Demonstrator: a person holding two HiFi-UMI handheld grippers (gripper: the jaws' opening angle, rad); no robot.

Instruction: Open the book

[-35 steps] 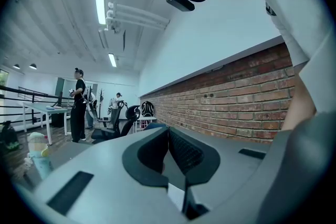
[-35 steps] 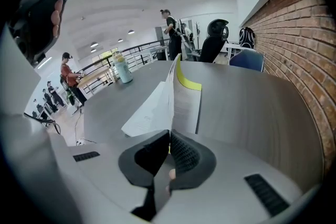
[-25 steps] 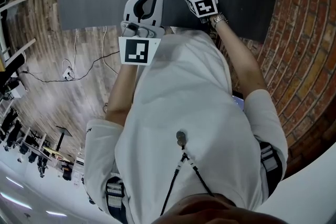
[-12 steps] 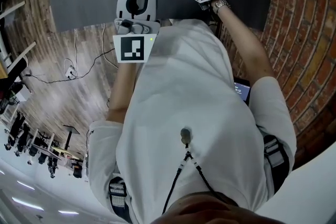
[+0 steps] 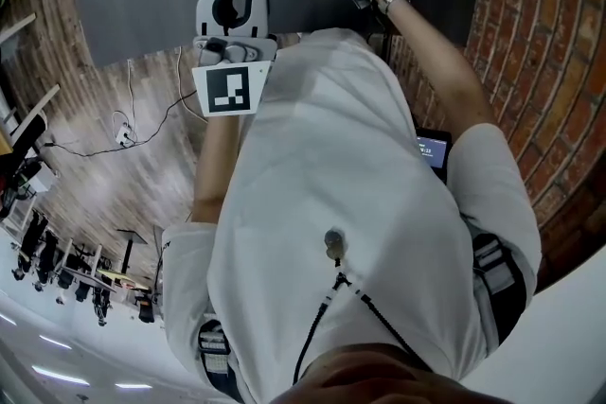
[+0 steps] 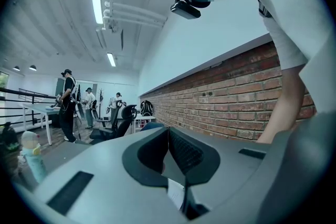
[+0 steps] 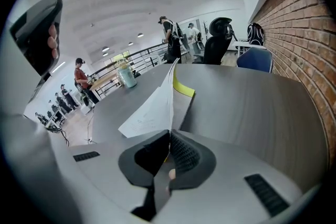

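Book page (image 7: 149, 110), its print illegible

The white book (image 7: 152, 110) lies on the grey table (image 7: 252, 107), cover raised.

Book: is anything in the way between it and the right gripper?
No. The right gripper is shut on a lifted page of the book, so nothing visible stands between them.

One book (image 7: 155, 106), two grippers, left (image 6: 168, 132) and right (image 7: 169, 137), one bottle (image 7: 126, 77), one table (image 7: 252, 97)
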